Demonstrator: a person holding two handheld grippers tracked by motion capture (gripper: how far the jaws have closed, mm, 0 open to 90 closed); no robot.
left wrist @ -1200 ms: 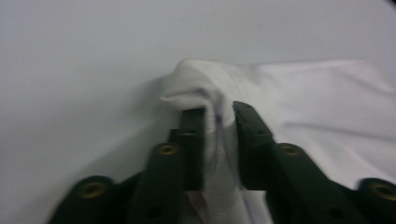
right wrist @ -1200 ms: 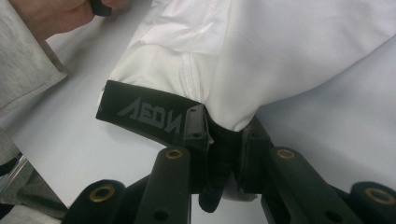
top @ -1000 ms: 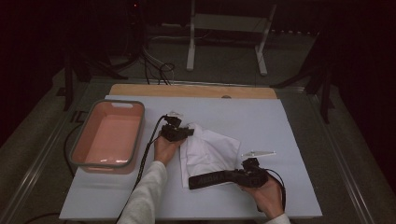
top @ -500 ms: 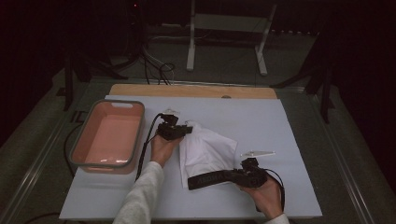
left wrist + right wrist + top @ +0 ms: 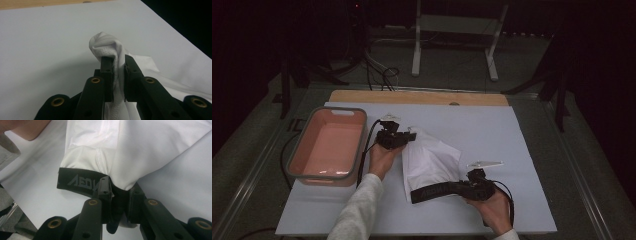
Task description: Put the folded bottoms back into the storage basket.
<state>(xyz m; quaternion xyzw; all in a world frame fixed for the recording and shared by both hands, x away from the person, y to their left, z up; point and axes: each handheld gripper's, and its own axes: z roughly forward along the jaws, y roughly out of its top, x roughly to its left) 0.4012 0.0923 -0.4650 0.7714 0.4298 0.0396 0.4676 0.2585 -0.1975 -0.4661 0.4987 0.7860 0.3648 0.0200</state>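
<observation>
A garment [image 5: 432, 162] is spread on the table [image 5: 522, 150] between the two grippers. Its far end is bunched between the jaws of the left gripper [image 5: 409, 137], and in the left gripper view the fabric is seen rising past the jaw tips. Its near end, a waistband [image 5: 434, 191], is pinched between the jaws of the right gripper [image 5: 459, 187], and the rest of the band is laid out to that gripper's left. A tub [image 5: 299, 150] is set on the table to the left of the left gripper, well apart from the garment. A board [image 5: 422, 97] is placed beyond both grippers along the table's far edge.
</observation>
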